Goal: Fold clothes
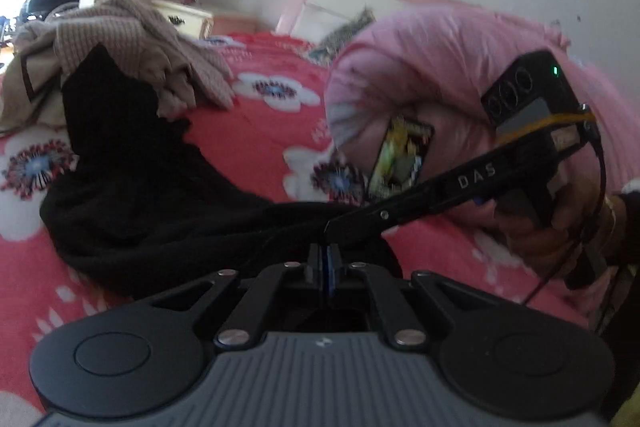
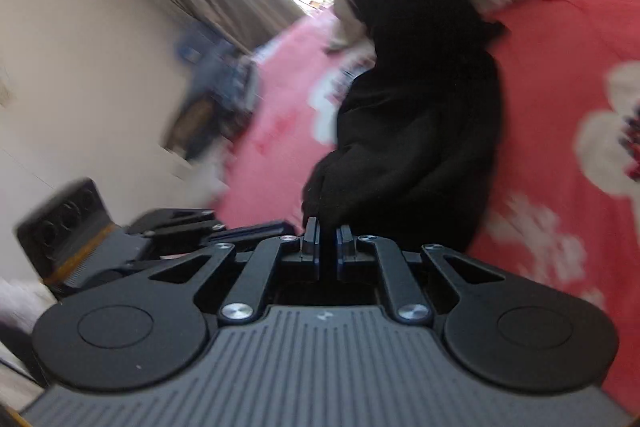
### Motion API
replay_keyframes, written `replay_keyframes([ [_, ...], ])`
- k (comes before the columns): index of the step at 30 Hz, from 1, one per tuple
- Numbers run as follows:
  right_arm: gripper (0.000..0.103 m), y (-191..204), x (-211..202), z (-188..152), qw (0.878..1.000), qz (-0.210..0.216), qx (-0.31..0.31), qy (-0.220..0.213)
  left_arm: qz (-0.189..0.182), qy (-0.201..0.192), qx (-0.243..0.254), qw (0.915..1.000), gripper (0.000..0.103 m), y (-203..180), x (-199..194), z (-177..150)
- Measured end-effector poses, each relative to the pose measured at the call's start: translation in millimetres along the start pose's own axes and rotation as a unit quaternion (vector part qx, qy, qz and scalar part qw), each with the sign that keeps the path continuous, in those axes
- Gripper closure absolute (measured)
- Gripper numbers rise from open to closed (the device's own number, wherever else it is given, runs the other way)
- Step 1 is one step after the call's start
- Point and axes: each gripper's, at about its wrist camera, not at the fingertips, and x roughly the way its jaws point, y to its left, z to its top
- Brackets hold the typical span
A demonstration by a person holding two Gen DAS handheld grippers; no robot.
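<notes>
My left gripper (image 1: 325,254) points down at a slant toward the bed, its 2 fingers drawn almost together with only a thin slit between them; I see no cloth pinched there, so I read it as closed on nothing. Through the left wrist camera the right gripper (image 1: 334,223) comes in from the right side, its long black finger reaching across until the tip sits just above my left fingertips. The hand (image 1: 532,227) holding it is wrapped round the handle, with a puffy pink sleeve (image 1: 420,67) bulging behind it.

From the right wrist camera, the right gripper (image 2: 328,233) also tilts downward with its fingers close together, a narrow gap between them, and the black garment (image 2: 416,115) rises directly beyond the tips. Whether cloth is actually nipped there I cannot tell, the frame is smeared. The left gripper's body (image 2: 120,239) lies low at the left edge of that view.

The black garment (image 1: 132,187) lies on the red flowered bedspread (image 1: 256,131), a long strip running from the 2 grippers away toward the heap of beige knitwear (image 1: 132,43), where its far end climbs up against the pile. Its near end bunches in thick folds just ahead of my fingertips.
</notes>
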Motion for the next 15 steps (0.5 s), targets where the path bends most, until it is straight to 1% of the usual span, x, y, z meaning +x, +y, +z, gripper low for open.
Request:
replay_keyframes([
  [1,0.097,-1,2,-12,0.999,-0.028,-0.018,0.006,-0.001,0.012,0.003,0.9999,0.085,-1,3,-12],
  [2,0.093,-2,4,-21,0.997,-0.063,-0.040,0.006,-0.003,0.023,0.003,0.9997,0.076,-2,6,-23],
  [3,0.093,-3,4,-27,0.994,-0.090,-0.059,0.004,-0.001,0.028,0.003,0.9996,0.065,-3,4,-32],
  [4,0.092,-4,2,-31,0.991,-0.108,-0.077,0.005,0.002,0.031,0.004,0.9995,0.059,-4,1,-39],
  [5,0.090,-4,0,-36,0.988,-0.125,-0.095,0.006,0.010,0.031,0.006,0.9995,0.057,-3,-1,-43],
  [6,0.086,-7,-3,-41,0.985,-0.137,-0.109,0.003,0.024,0.028,0.008,0.9993,0.054,-3,-3,-45],
  [7,0.084,-10,-8,-44,0.982,-0.147,-0.115,-0.006,0.040,0.024,0.008,0.9989,0.053,-3,-2,-46],
  [9,0.077,-15,-17,-46,0.977,-0.170,-0.122,-0.028,0.069,0.009,0.010,0.9975,0.051,-3,-6,-46],
  [10,0.077,-16,-18,-45,0.975,-0.180,-0.123,-0.041,0.085,0.000,0.013,0.9963,0.048,-4,-6,-45],
  [11,0.076,-18,-19,-43,0.974,-0.183,-0.123,-0.053,0.104,-0.007,0.019,0.9943,0.047,-4,-1,-42],
  [13,0.074,-20,-18,-41,0.975,-0.172,-0.123,-0.061,0.132,-0.013,0.044,0.9901,0.045,-3,7,-35],
  [15,0.072,-21,-11,-39,0.978,-0.157,-0.125,-0.055,0.146,-0.011,0.076,0.9862,0.044,-4,17,-30],
])
